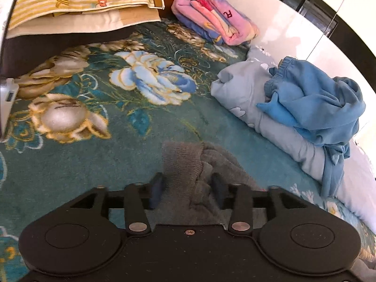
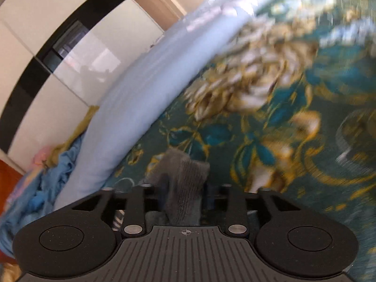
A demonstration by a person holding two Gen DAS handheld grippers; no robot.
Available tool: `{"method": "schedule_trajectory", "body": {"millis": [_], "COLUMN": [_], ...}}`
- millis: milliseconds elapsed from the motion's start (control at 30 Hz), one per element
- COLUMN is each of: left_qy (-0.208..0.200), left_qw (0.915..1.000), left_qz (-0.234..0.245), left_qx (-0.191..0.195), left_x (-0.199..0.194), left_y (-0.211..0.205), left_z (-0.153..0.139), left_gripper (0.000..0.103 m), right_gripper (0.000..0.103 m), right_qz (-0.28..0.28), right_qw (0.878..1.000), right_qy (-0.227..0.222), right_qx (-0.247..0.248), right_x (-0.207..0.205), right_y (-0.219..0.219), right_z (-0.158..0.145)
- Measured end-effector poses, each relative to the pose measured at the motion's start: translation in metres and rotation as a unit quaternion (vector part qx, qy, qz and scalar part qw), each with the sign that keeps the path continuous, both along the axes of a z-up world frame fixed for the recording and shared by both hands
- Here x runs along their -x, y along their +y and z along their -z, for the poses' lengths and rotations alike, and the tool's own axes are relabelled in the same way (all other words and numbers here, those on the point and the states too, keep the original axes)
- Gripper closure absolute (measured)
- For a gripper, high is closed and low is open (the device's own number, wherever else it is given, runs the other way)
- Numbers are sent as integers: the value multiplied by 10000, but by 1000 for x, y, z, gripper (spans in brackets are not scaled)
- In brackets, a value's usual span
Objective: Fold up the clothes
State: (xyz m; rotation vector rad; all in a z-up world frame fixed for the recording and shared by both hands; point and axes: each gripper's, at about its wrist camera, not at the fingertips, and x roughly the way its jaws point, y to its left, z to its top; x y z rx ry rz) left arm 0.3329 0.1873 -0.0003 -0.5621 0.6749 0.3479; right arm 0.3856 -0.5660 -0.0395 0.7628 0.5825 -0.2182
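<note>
My left gripper [image 1: 188, 188] has its fingers pinched on the grey knit garment [image 1: 185, 162], which bunches between them over the floral blanket [image 1: 94, 108]. My right gripper [image 2: 185, 195] clamps another ribbed edge of it between narrow fingers.

Grey knit garment [image 1: 185, 164]: ribbed, fuzzy texture, bunched and creased, lying at the near centre of the teal floral bed cover [image 1: 117, 122]. In the right wrist view a ribbed edge of the grey knit garment [image 2: 185, 183] stands up off the cover, folded over; view blurred. Crumpled blue garment [image 1: 317, 108] sits far right atop a pale blue folded quilt [image 1: 239, 87].
</note>
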Motion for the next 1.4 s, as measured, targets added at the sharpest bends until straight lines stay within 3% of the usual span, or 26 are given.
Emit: {"method": "schedule_trajectory", "body": {"millis": [67,200,300,367,400,567,733,800,900,1000,1200,1400], "left_qy": [56,43,-145,-187,-201,-98,-90,-252,-428,-488,-558,-805], "left_qw": [10000,9991,9967,9951,9949,9971,9961,9951,9903,9876,9826,9819], "left_qz": [58,240,564,750,804,743,748,724,562,365,328,234], "left_qx": [-43,-347,-573,-609,-580,116,452,624,1200,1447,1742,1701], "left_x": [11,52,87,109,120,168,204,205,195,188,187,198], "left_y": [1,-10,-20,-22,-22,-8,4,9,15,11,1,5], "left_z": [-3,-10,-16,-16,-15,-1,14,17,23,24,25,27], "left_gripper": [51,49,39,39,37,36,36,35,34,34,57,68], "right_gripper": [26,27,25,24,18,17,19,19,19,18,18,18], "right_qz": [-32,-266,-503,-923,-1097,-868,-1022,-1155,-1204,-1171,-1145,-1132], "right_qw": [9998,9981,9941,9921,9908,9910,9869,9849,9844,9847,9857,9862], "right_qy": [-53,-399,-609,-443,-351,-275,-249,-201,-155,-90,-98,-43], "right_qx": [162,-378,-741,-723,-708,-986,-1226,-1277,-1277,-1284,-1235,-1204], "right_x": [16,76,121,144,152,187,197,197,196,195,195,195], "right_y": [5,35,60,91,103,138,160,170,182,190,196,194], "right_z": [-11,-11,-9,-2,2,17,9,7,5,4,-2,-2]}}
